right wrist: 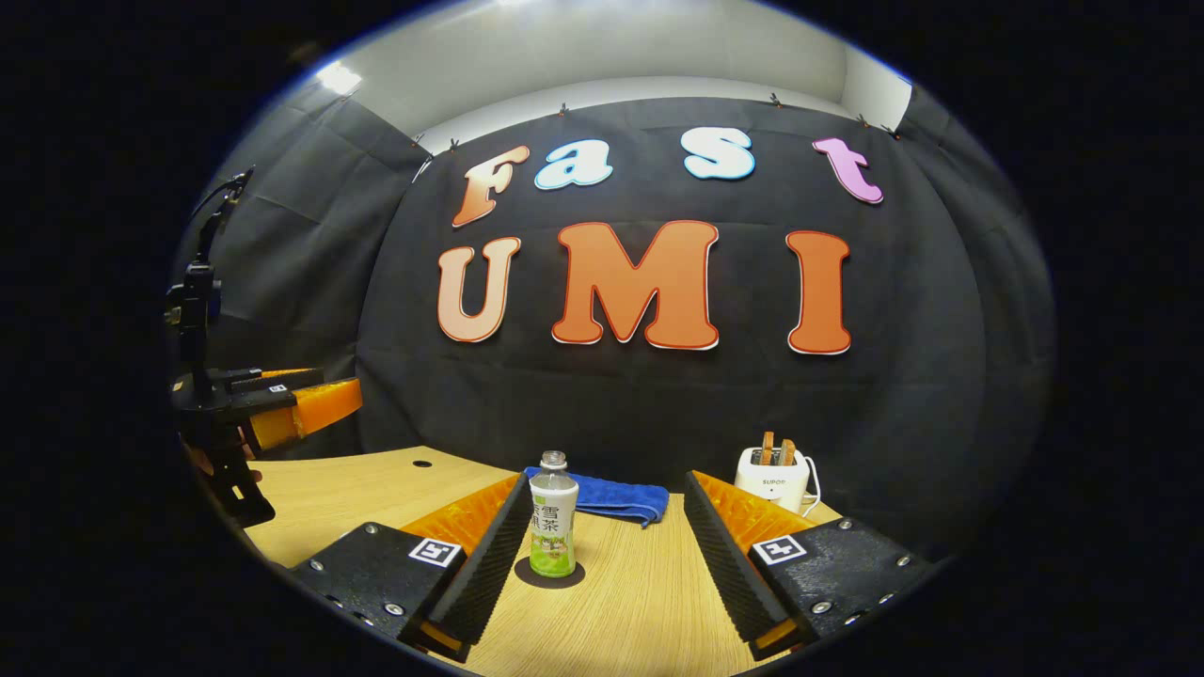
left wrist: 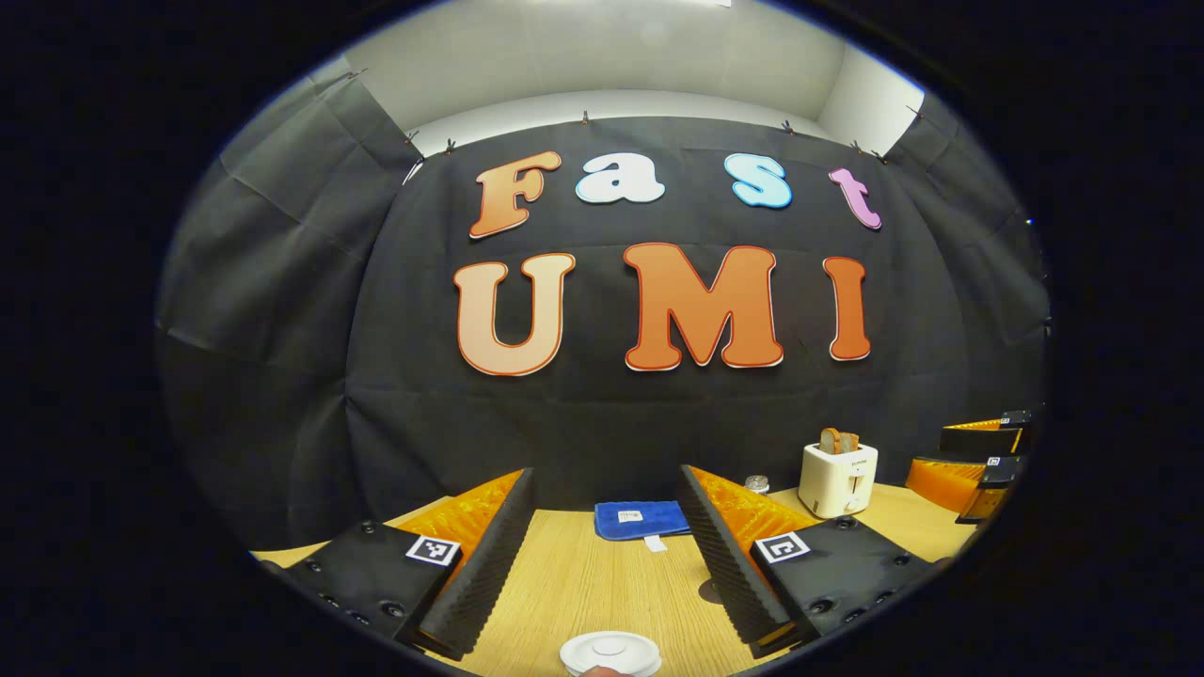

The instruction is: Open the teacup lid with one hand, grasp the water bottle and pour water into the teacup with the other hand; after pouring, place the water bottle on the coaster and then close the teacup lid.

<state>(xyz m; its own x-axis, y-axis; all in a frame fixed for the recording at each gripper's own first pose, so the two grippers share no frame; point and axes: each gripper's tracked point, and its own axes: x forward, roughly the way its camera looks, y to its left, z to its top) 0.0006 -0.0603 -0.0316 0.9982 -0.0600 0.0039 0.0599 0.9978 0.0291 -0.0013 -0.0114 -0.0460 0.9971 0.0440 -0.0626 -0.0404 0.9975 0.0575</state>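
Left gripper (left wrist: pixel 607 545): jaws wide apart, empty, above the teacup lid (left wrist: pixel 610 653).
Right gripper (right wrist: pixel 602 550): wide open, empty.
Water bottle (right wrist: pixel 552 520): upright on coaster (right wrist: pixel 549 574).

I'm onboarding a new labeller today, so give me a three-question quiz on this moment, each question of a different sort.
1. True or false: the water bottle lies on its side.
2. The bottle stands on: A) the blue cloth B) the dark coaster C) the toaster.
3. Fill in: in the left gripper view, the white teacup lid sits between the open ___ of the left gripper.

Key: 1 false; 2 B; 3 fingers.
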